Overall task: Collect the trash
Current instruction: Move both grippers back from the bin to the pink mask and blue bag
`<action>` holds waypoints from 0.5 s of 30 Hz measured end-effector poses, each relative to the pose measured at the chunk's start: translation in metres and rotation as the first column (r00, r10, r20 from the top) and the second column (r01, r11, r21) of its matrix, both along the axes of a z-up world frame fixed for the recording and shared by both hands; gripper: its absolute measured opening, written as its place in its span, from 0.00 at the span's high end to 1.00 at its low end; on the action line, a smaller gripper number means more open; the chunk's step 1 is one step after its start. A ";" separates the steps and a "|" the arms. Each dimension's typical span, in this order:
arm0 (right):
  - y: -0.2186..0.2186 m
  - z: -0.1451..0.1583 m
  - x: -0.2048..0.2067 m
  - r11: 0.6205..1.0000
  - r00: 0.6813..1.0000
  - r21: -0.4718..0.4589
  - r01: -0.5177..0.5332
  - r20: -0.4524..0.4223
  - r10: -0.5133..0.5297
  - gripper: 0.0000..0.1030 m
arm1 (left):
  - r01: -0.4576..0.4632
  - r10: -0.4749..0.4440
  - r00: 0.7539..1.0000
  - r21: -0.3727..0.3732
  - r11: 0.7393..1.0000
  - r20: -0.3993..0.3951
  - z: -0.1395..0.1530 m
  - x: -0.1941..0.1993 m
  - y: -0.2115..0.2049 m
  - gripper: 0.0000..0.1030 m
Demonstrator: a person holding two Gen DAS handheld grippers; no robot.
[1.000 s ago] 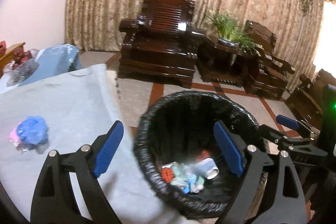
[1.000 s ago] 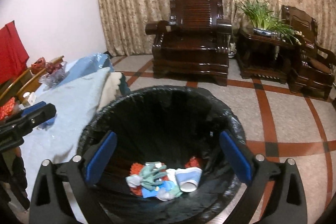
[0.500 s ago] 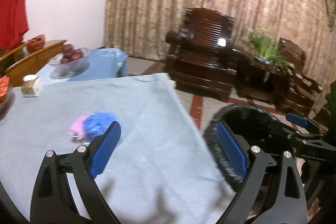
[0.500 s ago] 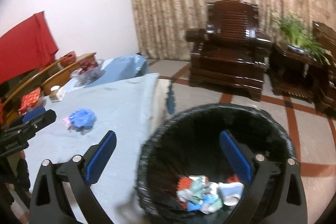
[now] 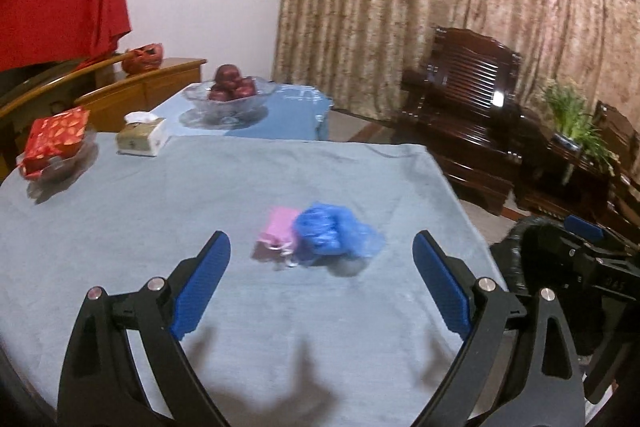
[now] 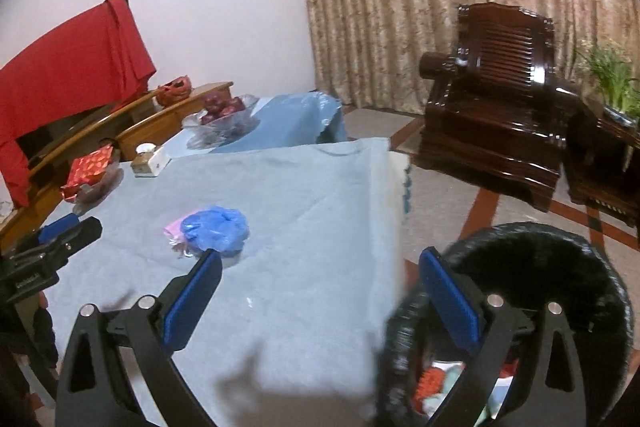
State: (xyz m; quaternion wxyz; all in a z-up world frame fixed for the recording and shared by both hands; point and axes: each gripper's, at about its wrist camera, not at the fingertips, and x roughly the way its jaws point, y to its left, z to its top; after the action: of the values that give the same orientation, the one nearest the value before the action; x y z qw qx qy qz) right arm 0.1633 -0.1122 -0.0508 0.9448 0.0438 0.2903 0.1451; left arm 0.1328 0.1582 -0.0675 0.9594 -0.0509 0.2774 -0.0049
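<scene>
A crumpled blue plastic wad [image 5: 330,233] and a pink scrap [image 5: 279,231] touching its left side lie on the light blue tablecloth [image 5: 160,211]. My left gripper [image 5: 322,283] is open and empty, above the cloth just short of them. In the right wrist view the blue wad [image 6: 216,229] and pink scrap [image 6: 173,229] lie ahead to the left. My right gripper [image 6: 320,301] is open and empty over the table's right edge. The black-lined trash bin [image 6: 552,267] stands on the floor at the right, with several pieces of trash [image 6: 436,383] inside.
At the table's far side stand a glass bowl of red fruit [image 5: 232,93], a tissue box [image 5: 141,137] and a red packet on a glass dish [image 5: 54,143]. A dark wooden armchair [image 6: 496,119] and a plant stand [image 5: 568,147] lie beyond the table.
Both grippers have swung left from over the bin to over the table. The bin has slid to the right edge of both views; the blue wad now lies ahead.
</scene>
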 end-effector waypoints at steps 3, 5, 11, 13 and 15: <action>0.021 -0.004 0.013 1.000 1.000 0.006 -0.020 -0.006 0.020 0.06 | -0.032 0.032 0.999 0.007 0.999 -0.012 -0.005 0.008 0.014 0.13; 0.035 -0.008 0.022 0.999 0.999 0.010 -0.037 -0.016 0.037 0.06 | -0.057 0.057 0.998 0.002 0.998 -0.021 -0.011 0.012 0.026 0.13; 0.081 -0.027 0.054 0.996 0.995 -0.023 -0.089 -0.047 0.088 0.06 | -0.112 0.112 0.993 0.000 0.994 -0.047 -0.024 0.026 0.056 0.13; 0.096 -0.034 0.063 0.994 0.993 -0.028 -0.105 -0.062 0.103 0.06 | -0.122 0.122 0.991 0.004 0.993 -0.054 -0.029 0.032 0.063 0.13; 0.108 -0.040 0.072 0.992 0.990 -0.037 -0.121 -0.075 0.118 0.06 | -0.127 0.127 0.990 0.005 0.992 -0.062 -0.033 0.036 0.067 0.13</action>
State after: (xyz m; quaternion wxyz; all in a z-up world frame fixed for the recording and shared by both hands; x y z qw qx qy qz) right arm 0.2350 -0.0043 -0.0906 0.9240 0.0121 0.3295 0.1937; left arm 0.1687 0.2255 -0.1005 0.9487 -0.0682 0.3032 0.0580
